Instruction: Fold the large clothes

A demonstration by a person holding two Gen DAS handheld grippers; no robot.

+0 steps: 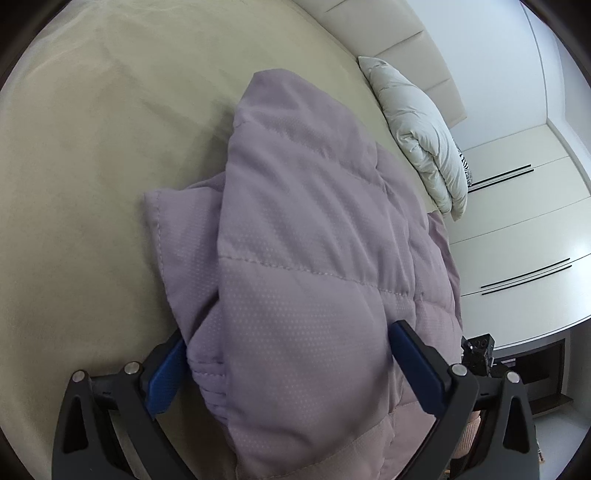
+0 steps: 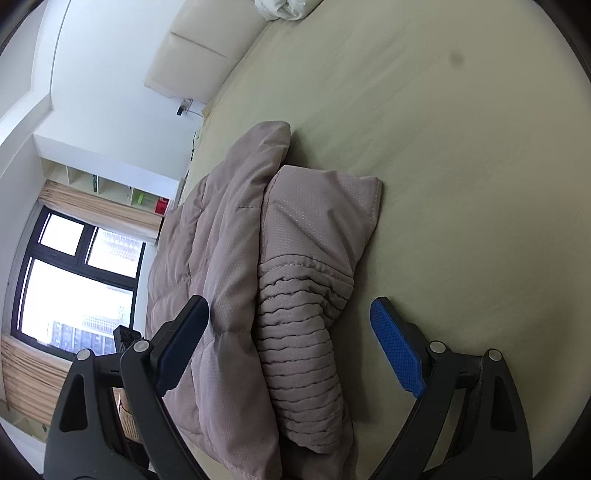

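Observation:
A mauve quilted puffer jacket (image 1: 306,236) lies folded on a beige bed. In the left wrist view my left gripper (image 1: 288,354) is wide open, its blue pads on either side of a thick fold of the jacket, not clamped. In the right wrist view the jacket (image 2: 221,258) lies with a sleeve and its ribbed cuff (image 2: 299,354) on top. My right gripper (image 2: 291,317) is wide open with its fingers on either side of the cuff, not closed on it.
The beige bed sheet (image 1: 92,184) spreads to the left of the jacket and also shows in the right wrist view (image 2: 461,166). A white pillow (image 1: 421,129) leans at the headboard (image 1: 399,33). White wardrobes (image 1: 524,221) stand beyond. A window (image 2: 74,277) is beside the bed.

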